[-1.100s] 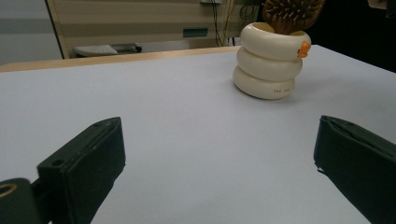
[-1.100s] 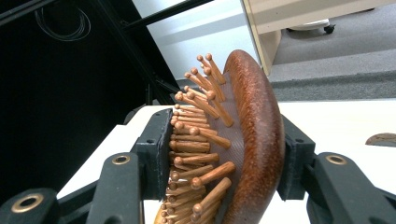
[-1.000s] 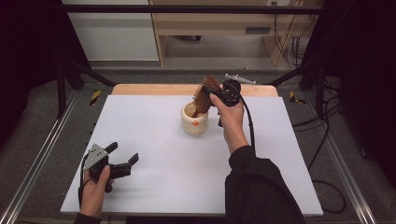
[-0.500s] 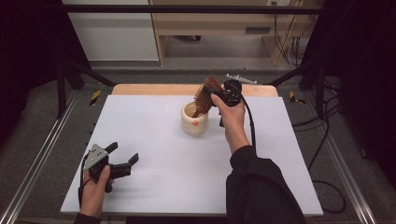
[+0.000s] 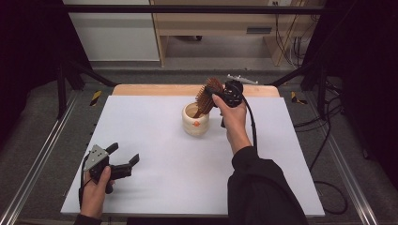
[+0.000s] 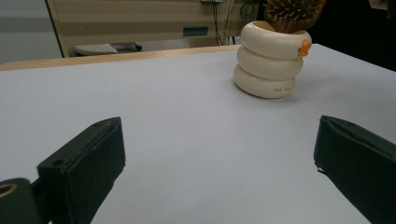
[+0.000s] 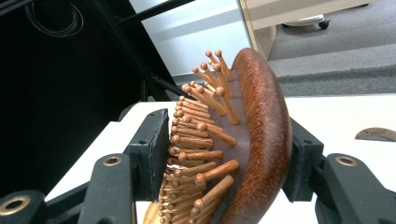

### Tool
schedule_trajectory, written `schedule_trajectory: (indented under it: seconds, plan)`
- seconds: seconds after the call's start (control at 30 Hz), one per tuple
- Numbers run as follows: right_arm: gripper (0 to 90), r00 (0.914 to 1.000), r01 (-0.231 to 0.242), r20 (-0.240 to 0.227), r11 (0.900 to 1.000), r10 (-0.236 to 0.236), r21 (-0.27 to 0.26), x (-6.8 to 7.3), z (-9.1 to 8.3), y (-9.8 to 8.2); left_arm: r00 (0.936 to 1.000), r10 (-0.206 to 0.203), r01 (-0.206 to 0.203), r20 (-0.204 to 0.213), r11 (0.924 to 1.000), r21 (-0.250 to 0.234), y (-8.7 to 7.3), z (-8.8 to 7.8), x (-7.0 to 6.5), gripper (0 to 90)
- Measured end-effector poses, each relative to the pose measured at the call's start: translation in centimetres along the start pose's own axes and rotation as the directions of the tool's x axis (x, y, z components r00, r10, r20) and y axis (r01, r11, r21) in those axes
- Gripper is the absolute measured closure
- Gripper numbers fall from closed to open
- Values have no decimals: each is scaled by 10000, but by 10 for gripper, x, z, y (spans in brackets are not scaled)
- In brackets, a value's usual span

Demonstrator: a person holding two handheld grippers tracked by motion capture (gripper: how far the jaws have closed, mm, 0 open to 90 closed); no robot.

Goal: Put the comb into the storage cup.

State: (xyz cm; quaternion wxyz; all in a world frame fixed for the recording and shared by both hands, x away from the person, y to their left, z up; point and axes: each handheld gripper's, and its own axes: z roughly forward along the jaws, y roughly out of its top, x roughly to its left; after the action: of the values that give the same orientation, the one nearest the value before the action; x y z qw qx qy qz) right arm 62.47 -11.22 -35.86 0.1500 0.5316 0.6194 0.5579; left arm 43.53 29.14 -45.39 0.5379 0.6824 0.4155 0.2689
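- The right gripper (image 7: 224,163) has its two black jaws clamped on the head of a brown wooden paddle hairbrush (image 7: 252,140): one jaw presses the wooden pegs, the other the smooth rounded back.
- In the high view, the brush leans out of a cream ceramic cup shaped like three stacked rings (image 5: 195,120) (a small orange mark sits on its side), handle end down inside it.
- The cup stands on the white table top (image 5: 187,173), towards the far edge.
- The left gripper (image 5: 126,161) lies low near the front left corner, jaws spread wide and empty, well apart from the cup.
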Motion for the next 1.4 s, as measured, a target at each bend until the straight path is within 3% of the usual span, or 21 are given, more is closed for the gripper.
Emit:
schedule_trajectory:
  seconds: [1.4]
  plan:
    - [322, 9999, 99, -19, 9999, -99, 25, 3, 2, -2, 10000, -12, 12, 31, 10000, 11, 0, 0, 0, 22]
